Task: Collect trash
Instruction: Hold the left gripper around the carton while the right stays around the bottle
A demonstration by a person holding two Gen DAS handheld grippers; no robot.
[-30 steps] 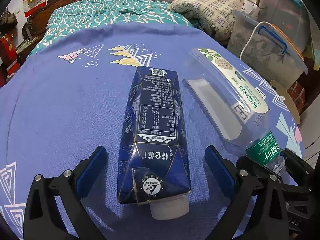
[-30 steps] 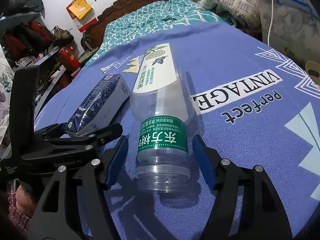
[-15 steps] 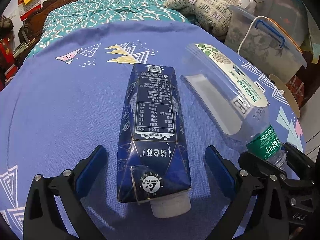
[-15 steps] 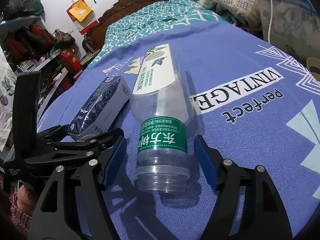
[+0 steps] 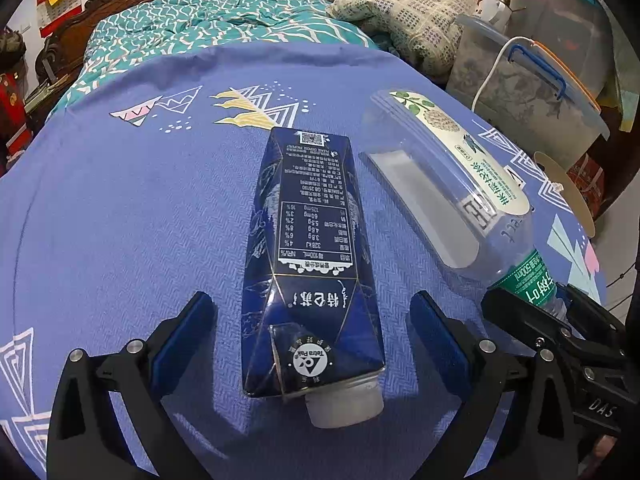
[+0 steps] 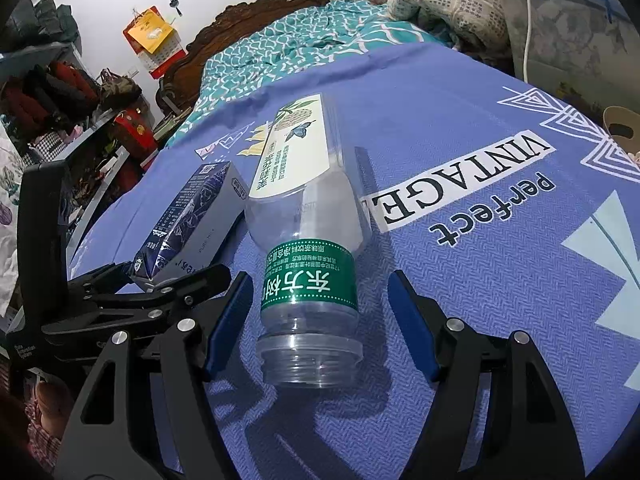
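A dark blue milk carton lies flat on the blue tablecloth, its white cap toward the camera. My left gripper is open and straddles the carton's cap end, with a gap at each pad. Beside it, on the right, lies a clear plastic bottle with a green neck label, also in the left wrist view as bottle. My right gripper is open around the bottle's neck, its blue pads clear of the plastic. The carton and the left gripper show at the left of the right wrist view.
A bed with a teal quilt stands behind the table. A patterned blanket and lidded plastic storage boxes crowd the back right. A round cardboard piece hangs at the table's right edge. Shelves with bags stand at the left.
The right gripper's fingers have spread very slightly around the bottle neck. Both hands, the carton and the bottle keep their places.
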